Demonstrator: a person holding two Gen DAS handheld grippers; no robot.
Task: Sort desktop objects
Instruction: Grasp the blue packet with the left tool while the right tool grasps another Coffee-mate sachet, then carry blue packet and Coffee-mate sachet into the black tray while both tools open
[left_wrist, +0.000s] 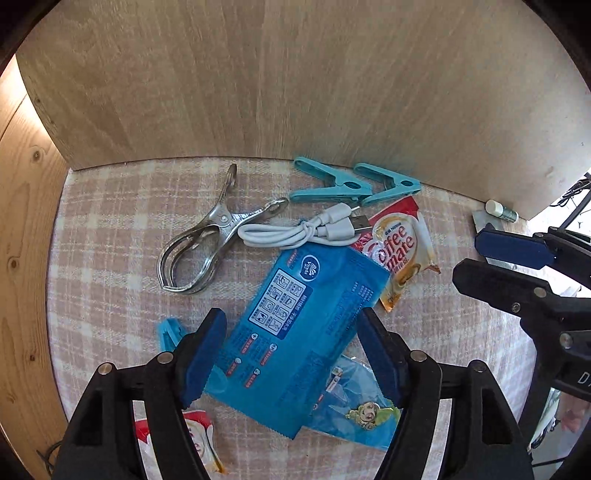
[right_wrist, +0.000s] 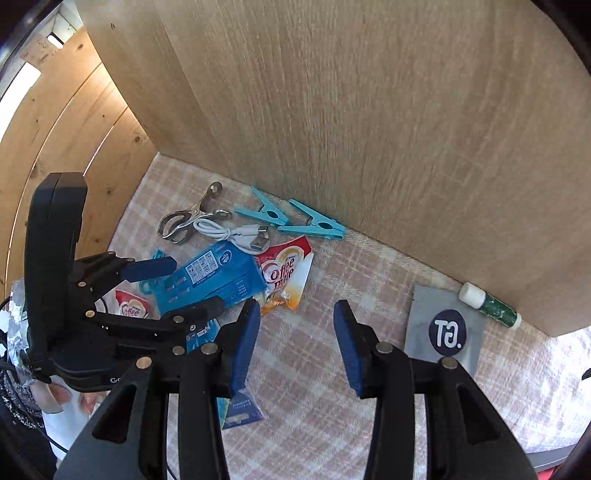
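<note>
Although both hand-held grippers are over the table (right_wrist: 295, 354), I judge the sorting barely begun: everything in view still lies in one mixed cluster, with no separate groups formed.

Working left to right in the left wrist view:
- At 9 o'clock of the cluster, the metal clamp (left_wrist: 199, 251) lies flat on the plaid cloth.
- At 12 o'clock, the white USB cable (left_wrist: 295, 232) is coiled, just below two teal clothespins (left_wrist: 354, 184) at the wooden back panel (left_wrist: 295, 74).
- At centre, the blue wipes pack (left_wrist: 295, 332) overlaps a blue cartoon sachet (left_wrist: 354, 413).
- At 2 o'clock, the Coffee-mate sachet (left_wrist: 402, 254) is tucked partly under the pack.
- At 3 o'clock, far off, a grey sachet (right_wrist: 443, 328) and a small green tube (right_wrist: 491, 304) sit apart.

The left hand-held gripper (left_wrist: 291, 354) is spread wide, its pads straddling the wipes pack; I cannot tell whether they touch it. The right hand-held gripper (right_wrist: 291, 343) is also wide apart and carries nothing, over bare cloth.

I judge every item remains to be sorted.
</note>
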